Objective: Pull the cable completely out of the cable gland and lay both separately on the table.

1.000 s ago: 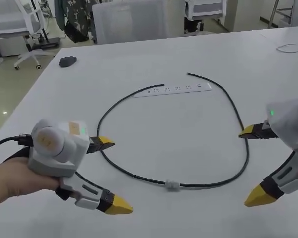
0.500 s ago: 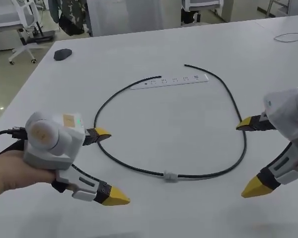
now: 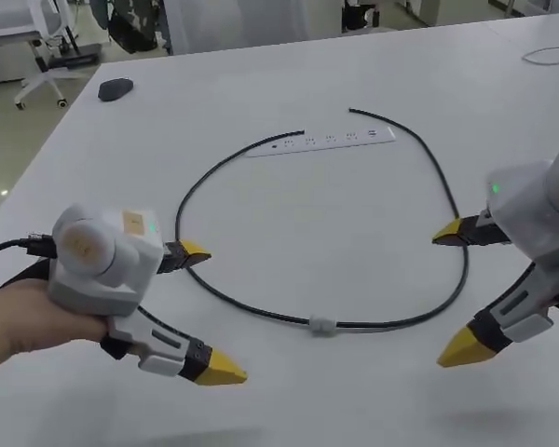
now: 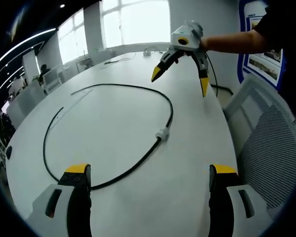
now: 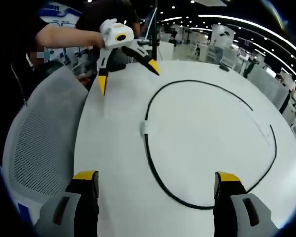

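Note:
A long black cable (image 3: 180,219) lies in an open loop on the white table (image 3: 317,223). A small pale cable gland (image 3: 323,324) sits threaded on its near stretch. My left gripper (image 3: 214,314) hovers open at the loop's left, its upper jaw over the cable. At the loop's right my right gripper (image 3: 449,293) is open too, straddling the cable. The left gripper view has its own jaws (image 4: 149,170) wide apart, the gland (image 4: 162,133) ahead and the right gripper (image 4: 180,84) beyond. In the right gripper view, the open jaws (image 5: 156,176) face the gland (image 5: 143,128) and the left gripper (image 5: 129,78).
A white power strip (image 3: 321,142) lies across the far side of the loop. A dark mouse (image 3: 115,88) rests near the table's far left edge. A thin grey cable (image 3: 550,56) lies at the far right. Office chairs (image 3: 37,37) stand beyond the table.
The head camera has tilted, shifting the whole scene. My right gripper has edged a little left toward the cable. Both grippers stay open, and the cable and gland lie as before.

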The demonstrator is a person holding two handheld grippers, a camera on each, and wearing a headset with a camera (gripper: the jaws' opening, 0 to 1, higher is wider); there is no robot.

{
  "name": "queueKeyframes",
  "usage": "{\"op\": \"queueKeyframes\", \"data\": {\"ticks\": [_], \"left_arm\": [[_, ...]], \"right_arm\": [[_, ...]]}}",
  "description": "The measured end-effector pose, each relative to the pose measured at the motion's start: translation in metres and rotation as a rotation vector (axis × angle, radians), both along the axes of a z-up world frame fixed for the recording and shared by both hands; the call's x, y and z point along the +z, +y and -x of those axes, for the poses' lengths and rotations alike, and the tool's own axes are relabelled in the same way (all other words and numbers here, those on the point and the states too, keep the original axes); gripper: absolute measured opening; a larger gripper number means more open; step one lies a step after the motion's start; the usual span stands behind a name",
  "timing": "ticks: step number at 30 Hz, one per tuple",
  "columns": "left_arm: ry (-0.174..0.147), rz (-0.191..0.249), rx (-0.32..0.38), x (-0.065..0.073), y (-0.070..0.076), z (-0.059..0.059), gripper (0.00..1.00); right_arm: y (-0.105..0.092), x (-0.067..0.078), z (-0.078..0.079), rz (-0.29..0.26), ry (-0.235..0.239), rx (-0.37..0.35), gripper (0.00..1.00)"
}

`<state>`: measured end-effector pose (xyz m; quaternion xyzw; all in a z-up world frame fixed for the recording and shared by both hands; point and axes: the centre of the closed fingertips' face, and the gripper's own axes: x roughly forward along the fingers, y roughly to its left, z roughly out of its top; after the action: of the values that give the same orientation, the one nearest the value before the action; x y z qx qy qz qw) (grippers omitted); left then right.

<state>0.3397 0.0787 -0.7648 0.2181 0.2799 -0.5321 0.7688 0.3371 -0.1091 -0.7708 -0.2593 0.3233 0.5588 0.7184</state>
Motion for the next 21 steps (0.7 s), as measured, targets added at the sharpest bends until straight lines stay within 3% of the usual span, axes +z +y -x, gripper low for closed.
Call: {"op": "queueKeyframes", "data": {"ticks": [9, 12, 14, 18, 19, 20, 21], "left_arm": [[0.014, 0.007, 0.003, -0.004, 0.0, -0.001, 1.0], [0.015, 0.005, 0.007, -0.005, 0.001, -0.003, 1.0], [0.012, 0.006, 0.01, -0.005, 0.001, -0.004, 1.0], [0.018, 0.012, 0.016, -0.007, 0.001, -0.003, 1.0], [0.03, 0.019, 0.023, -0.008, 0.001, -0.002, 1.0], [0.098, 0.029, 0.045, -0.012, 0.001, 0.005, 1.0], [0.1, 0.029, 0.048, -0.013, 0.002, 0.004, 1.0]], "right_arm": [[0.013, -0.006, -0.003, -0.016, 0.018, 0.011, 0.97], [0.023, -0.002, -0.006, -0.049, 0.009, -0.001, 0.94], [0.035, 0.003, -0.01, -0.088, -0.037, -0.011, 0.94], [0.058, 0.003, -0.008, -0.154, -0.03, -0.021, 0.85], [0.064, 0.0, -0.008, -0.164, -0.023, -0.021, 0.84], [0.068, -0.003, -0.007, -0.171, -0.012, -0.022, 0.83], [0.074, -0.006, -0.004, -0.19, 0.016, -0.02, 0.83]]}}
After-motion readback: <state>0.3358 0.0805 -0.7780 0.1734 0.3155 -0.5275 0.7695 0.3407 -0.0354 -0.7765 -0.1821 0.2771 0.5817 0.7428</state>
